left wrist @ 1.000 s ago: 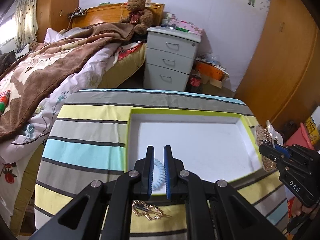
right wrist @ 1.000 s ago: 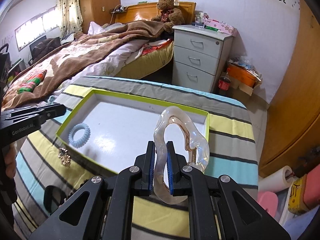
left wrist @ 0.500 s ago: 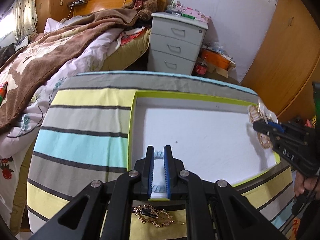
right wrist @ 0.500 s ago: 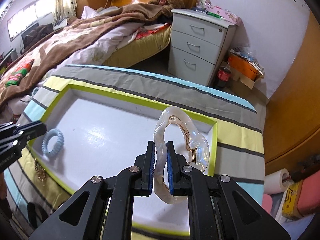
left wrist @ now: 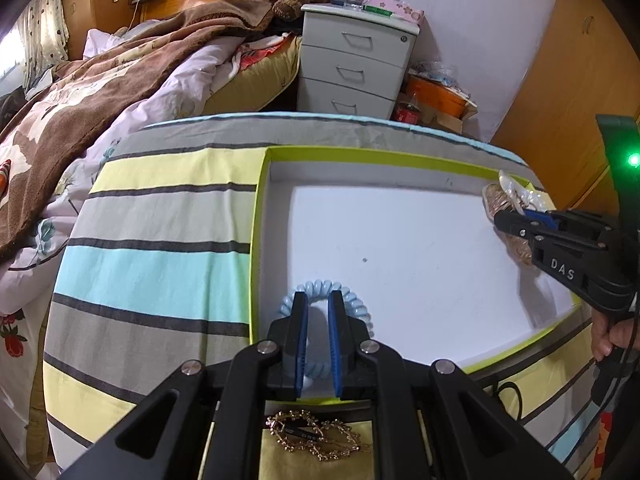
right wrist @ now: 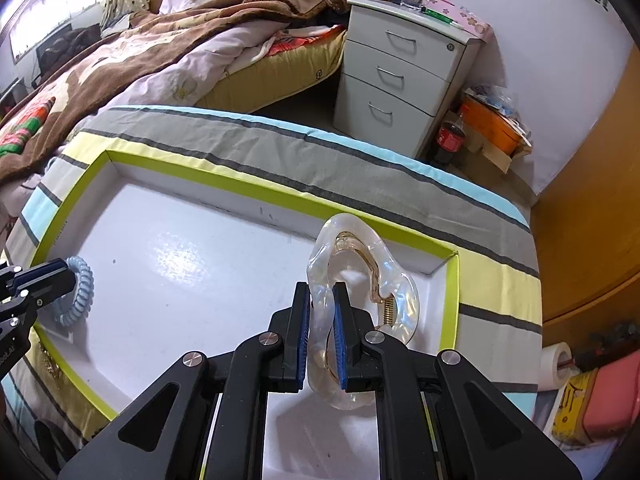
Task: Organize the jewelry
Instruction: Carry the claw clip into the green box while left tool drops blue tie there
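left wrist view: the left gripper (left wrist: 318, 338), low in the frame's centre, has its 2 jaws slightly apart, straddling the pale blue spiral hair tie (left wrist: 325, 312), which lies flat in the near-left corner of the shallow white tray with a lime-green rim (left wrist: 258, 240). a gold chain ornament (left wrist: 316, 436) sits outside, at the frame's bottom.

right wrist view: the right gripper (right wrist: 322, 344) is clamped on a clear plastic claw clip (right wrist: 360, 292), upright, long axis vertical, over the tray's right end, likely ready to lower.
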Demonstrator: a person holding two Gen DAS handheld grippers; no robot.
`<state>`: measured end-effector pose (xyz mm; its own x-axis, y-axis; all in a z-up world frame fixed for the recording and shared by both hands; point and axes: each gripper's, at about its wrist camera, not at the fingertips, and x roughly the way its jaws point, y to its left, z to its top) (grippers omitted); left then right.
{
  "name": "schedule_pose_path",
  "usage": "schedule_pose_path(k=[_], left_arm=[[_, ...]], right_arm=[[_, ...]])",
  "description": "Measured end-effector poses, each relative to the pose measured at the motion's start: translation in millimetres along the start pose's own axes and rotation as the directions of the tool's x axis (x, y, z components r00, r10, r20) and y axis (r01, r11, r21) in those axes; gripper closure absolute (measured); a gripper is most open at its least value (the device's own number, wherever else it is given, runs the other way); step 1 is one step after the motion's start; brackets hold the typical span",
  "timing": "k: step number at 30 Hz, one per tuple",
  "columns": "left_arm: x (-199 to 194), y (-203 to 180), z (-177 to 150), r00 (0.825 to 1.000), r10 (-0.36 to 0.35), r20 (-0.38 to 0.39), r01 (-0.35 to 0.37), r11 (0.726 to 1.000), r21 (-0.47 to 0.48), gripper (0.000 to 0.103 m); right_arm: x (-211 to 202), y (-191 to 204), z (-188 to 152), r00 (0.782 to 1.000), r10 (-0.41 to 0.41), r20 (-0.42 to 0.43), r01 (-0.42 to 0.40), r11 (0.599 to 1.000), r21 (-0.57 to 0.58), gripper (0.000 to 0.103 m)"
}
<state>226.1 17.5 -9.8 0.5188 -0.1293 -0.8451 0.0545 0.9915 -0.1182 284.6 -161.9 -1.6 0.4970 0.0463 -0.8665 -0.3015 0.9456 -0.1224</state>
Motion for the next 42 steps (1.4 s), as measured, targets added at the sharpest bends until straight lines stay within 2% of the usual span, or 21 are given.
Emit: schedule_pose_path(k=[11,13,16,19,23,25,27,28,30,34,36,42], left_arm=[[4.2,-3.1,1.7,1.0,-0.002,-0.006,0.002,1.0,0.014,0.09],[3.3,-3.1,1.4,1.0,-0.001,-0.006,0.001,1.0,0.011,0.088],[1.2,-4.6,1.3,1.0,-0.003,0.001,0.003,1.0,0.009,0.08],[-1.2,-5.1,1.5,1.0,-0.004,0.007,0.004,1.0,0.006,0.071],[-3.0,-4.6,1.5,1.0,-0.011,0.007,0.011,1.0,0.003,0.068],[-5.2,-5.1,1.6,1.0,-0.012,0.008,0.012,1.0,0.004,0.065],[-9.3,-7.5,0.4,1.0,-0.015,0.013,0.015,1.0,0.01,0.059],[-11.4,-8.5,-0.1,1.0,-0.016,0.016,0.016,1.0,0.011,0.056],[-16.8,-9.5,-0.9,1.0,-0.006,0.03,0.006,1.0,0.008,0.045],[-29.3,-8.8,-3.8,0.999,-0.003,0.051,0.004,1.0,-0.005,0.043],[-36.5,-8.6,-6.4,0.998,-0.003,0.063,0.004,1.0,-0.011,0.036],[-55.6,-12.7,-20.3,0.996,0.005,0.084,-0.004,1.0,-0.002,0.03]], right_arm=[[1.0,5.6,0.6,0.999,-0.034,0.001,0.034,0.999,-0.02,0.091],[-0.1,6.4,0.7,1.0,-0.027,0.005,0.027,0.999,-0.019,0.086],[-3.3,6.6,0.5,0.999,-0.029,0.016,0.029,0.999,-0.015,0.079],[-7.1,5.8,0.4,0.999,-0.021,0.026,0.021,1.0,-0.01,0.078],[-13.3,5.9,-0.9,0.999,-0.012,0.043,0.013,1.0,-0.01,0.075],[-18.4,5.8,-2.3,0.998,-0.007,0.056,0.007,1.0,-0.002,0.063],[-24.2,4.3,-4.2,0.997,0.0,0.072,-0.001,1.0,0.008,0.06],[-27.6,3.8,-5.4,0.997,0.004,0.079,-0.005,1.0,0.014,0.06],[-33.6,3.0,-7.6,0.996,0.009,0.092,-0.011,1.0,0.023,0.06],[-50.0,1.0,-15.6,0.992,0.023,0.12,-0.03,0.998,0.054,0.06],[-58.9,1.4,-20.8,0.99,0.032,0.137,-0.041,0.997,0.063,0.06],[-86.8,3.1,-38.5,0.982,0.043,0.184,-0.064,0.992,0.106,0.06]])
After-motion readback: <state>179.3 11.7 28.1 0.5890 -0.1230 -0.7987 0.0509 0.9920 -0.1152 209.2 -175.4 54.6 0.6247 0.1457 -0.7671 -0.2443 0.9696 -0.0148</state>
